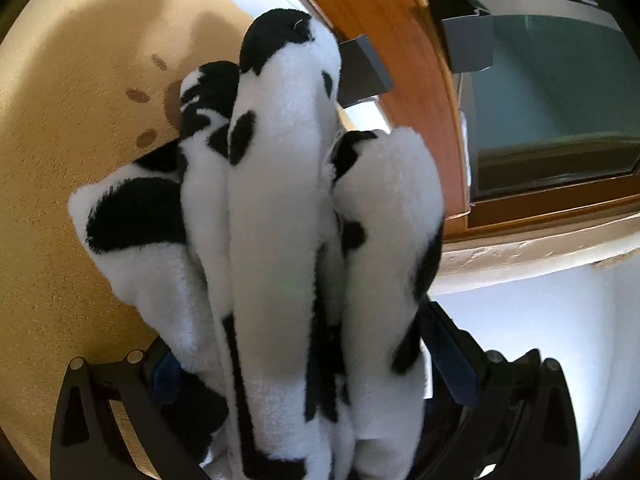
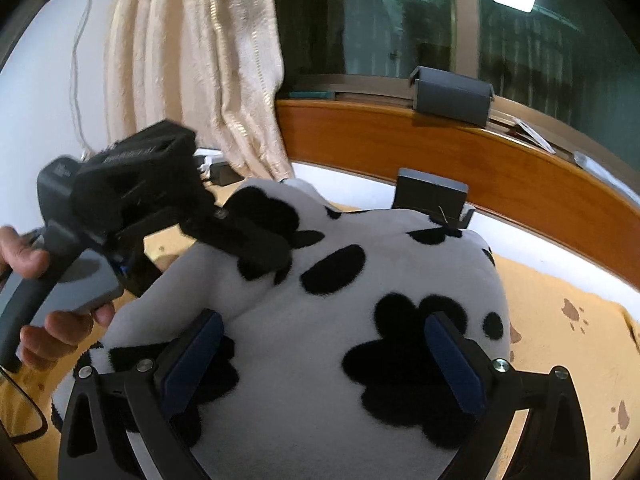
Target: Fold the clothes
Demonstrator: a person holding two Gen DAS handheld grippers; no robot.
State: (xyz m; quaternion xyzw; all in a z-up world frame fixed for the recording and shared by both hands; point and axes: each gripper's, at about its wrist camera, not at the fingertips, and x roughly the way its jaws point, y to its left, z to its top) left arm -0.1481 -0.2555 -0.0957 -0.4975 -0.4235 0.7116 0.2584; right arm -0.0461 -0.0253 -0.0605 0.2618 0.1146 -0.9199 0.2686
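A black-and-white cow-print fleece garment [image 2: 320, 380] lies as a folded mound on the bed. My right gripper [image 2: 324, 318] is open and stands astride its near side, with one blue pad on each side of the fabric. My left gripper [image 2: 256, 248], held by a person's hand [image 2: 24, 256], pushes into the mound's top left. In the left wrist view, thick upright folds of the garment [image 1: 276, 200] fill the gap of the left gripper [image 1: 300, 332]. Its fingers are spread wide and partly hidden by the fleece.
The bed has a yellow cover with brown paw prints [image 2: 560, 320]. A wooden headboard [image 2: 440, 152] carries two grey holders [image 2: 452, 96], and behind it is a dark window [image 2: 520, 32]. A cream curtain [image 2: 192, 60] hangs at the left. Eyeglasses [image 2: 24, 420] lie at the lower left.
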